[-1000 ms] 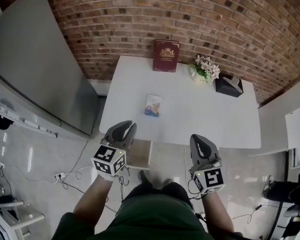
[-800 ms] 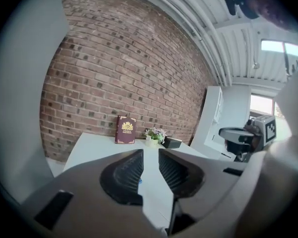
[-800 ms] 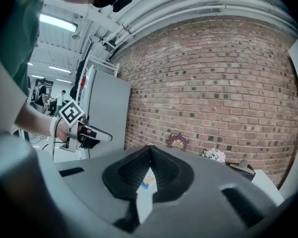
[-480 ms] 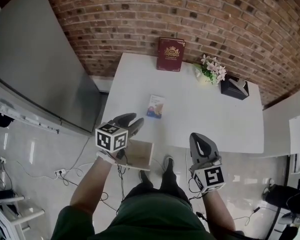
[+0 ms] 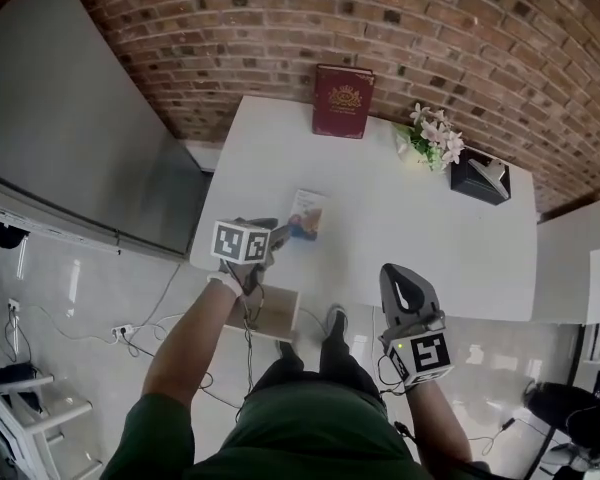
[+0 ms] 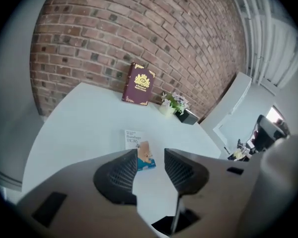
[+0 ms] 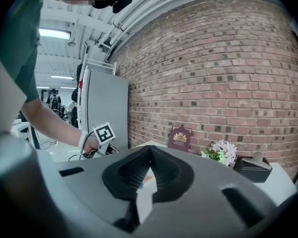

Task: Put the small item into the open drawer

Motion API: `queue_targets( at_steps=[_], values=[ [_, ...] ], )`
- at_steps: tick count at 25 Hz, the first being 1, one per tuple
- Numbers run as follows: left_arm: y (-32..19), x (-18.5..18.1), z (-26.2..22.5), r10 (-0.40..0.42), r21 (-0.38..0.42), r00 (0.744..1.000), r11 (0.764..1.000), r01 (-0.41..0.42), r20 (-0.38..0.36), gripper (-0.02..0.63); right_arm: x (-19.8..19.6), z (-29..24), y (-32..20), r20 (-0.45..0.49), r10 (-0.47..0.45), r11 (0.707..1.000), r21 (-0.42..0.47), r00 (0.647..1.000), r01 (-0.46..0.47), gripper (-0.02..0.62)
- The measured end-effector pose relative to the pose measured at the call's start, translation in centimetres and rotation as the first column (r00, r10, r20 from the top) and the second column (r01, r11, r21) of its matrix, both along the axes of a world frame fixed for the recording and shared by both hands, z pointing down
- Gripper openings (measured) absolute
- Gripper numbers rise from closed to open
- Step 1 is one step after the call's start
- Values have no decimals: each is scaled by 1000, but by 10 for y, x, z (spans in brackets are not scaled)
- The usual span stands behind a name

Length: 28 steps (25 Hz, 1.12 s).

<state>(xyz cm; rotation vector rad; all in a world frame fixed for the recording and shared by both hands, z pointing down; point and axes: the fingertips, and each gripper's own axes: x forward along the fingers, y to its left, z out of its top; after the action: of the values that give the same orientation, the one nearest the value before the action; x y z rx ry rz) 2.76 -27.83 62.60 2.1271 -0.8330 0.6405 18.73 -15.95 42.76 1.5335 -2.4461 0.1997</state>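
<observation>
A small white and blue box (image 5: 306, 214) lies flat on the white table (image 5: 410, 238), near its front left part. My left gripper (image 5: 277, 234) hovers at the table's front left edge, just short of the box. Its jaws are opening and nothing is between them. In the left gripper view the box (image 6: 139, 149) shows beyond the spread jaws of the left gripper (image 6: 150, 155). The open wooden drawer (image 5: 275, 313) sticks out below the table's front edge, partly hidden by my left arm. My right gripper (image 5: 405, 293) hangs in front of the table, shut and empty, as the right gripper (image 7: 150, 150) shows.
A maroon book (image 5: 343, 101) leans on the brick wall at the table's back. Flowers (image 5: 432, 138) and a black tissue box (image 5: 479, 178) stand at the back right. A tall grey cabinet (image 5: 80, 138) stands to the left. Cables (image 5: 140, 328) lie on the floor.
My left gripper has moved forward from beside the drawer to the table's edge near the box, and its jaws have spread. The right gripper has stayed where it was.
</observation>
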Motion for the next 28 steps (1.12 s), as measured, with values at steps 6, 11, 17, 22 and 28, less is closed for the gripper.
queue_targets(
  at_steps=[6, 11, 17, 22, 28],
  values=[
    [-25, 9, 57, -5, -111, 996, 994, 15, 92, 164, 31, 10, -18, 50, -2, 1000, -19, 999, 3, 3],
    [-37, 17, 84, 23, -172, 990, 985, 0, 136, 166, 56, 32, -26, 72, 16, 998, -65, 997, -11, 3],
    [-42, 23, 106, 32, -209, 984, 978, 5, 176, 167, 67, 53, -34, 101, 0, 995, -95, 995, 10, 3],
    [-42, 31, 121, 37, -234, 981, 972, 9, 189, 167, 68, 63, -38, 128, -14, 994, -103, 992, 27, 3],
    [-42, 29, 124, 15, -246, 985, 969, 28, 172, 146, 69, 71, -36, 186, -20, 991, -128, 982, 44, 3]
  ],
)
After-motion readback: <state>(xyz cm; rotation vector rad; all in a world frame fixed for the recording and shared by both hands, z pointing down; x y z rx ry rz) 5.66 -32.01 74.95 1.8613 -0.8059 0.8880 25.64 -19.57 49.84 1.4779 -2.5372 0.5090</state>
